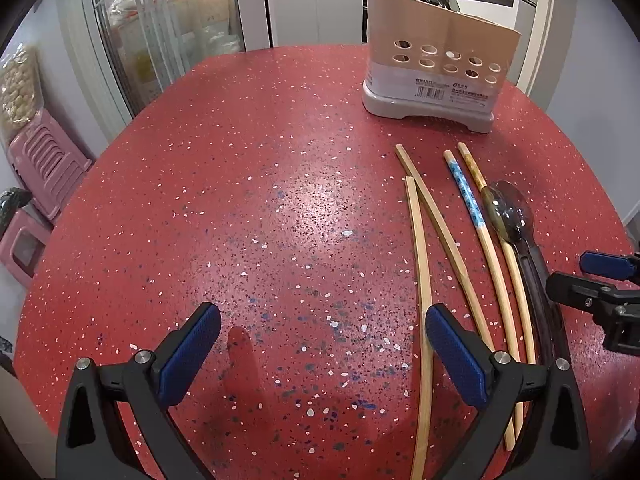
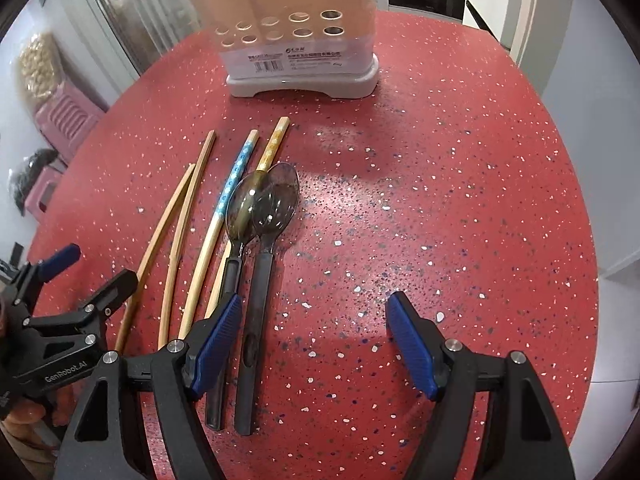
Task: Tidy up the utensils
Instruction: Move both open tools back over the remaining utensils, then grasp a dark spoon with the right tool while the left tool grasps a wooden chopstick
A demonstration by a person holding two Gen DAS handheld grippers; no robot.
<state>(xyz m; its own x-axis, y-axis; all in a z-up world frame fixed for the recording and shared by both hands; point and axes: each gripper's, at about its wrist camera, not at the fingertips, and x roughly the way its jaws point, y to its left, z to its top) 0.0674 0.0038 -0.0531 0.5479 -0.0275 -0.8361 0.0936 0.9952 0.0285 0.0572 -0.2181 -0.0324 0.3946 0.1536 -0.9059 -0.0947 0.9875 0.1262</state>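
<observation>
Right wrist view: two translucent dark spoons [image 2: 264,208] overlap beside chopsticks [image 2: 236,176].

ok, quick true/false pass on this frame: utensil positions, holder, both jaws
1. Four chopsticks lie on the red table. True: two plain, one blue-patterned, one yellow-patterned.
2. Both dark spoons stand in the holder. False: they lie on the table beside the chopsticks.
3. The left gripper grips a chopstick. False: its jaws are open and hold nothing.
4. The right gripper is open and holds nothing. True.
5. The holder stands upright beyond the utensils. True.
</observation>
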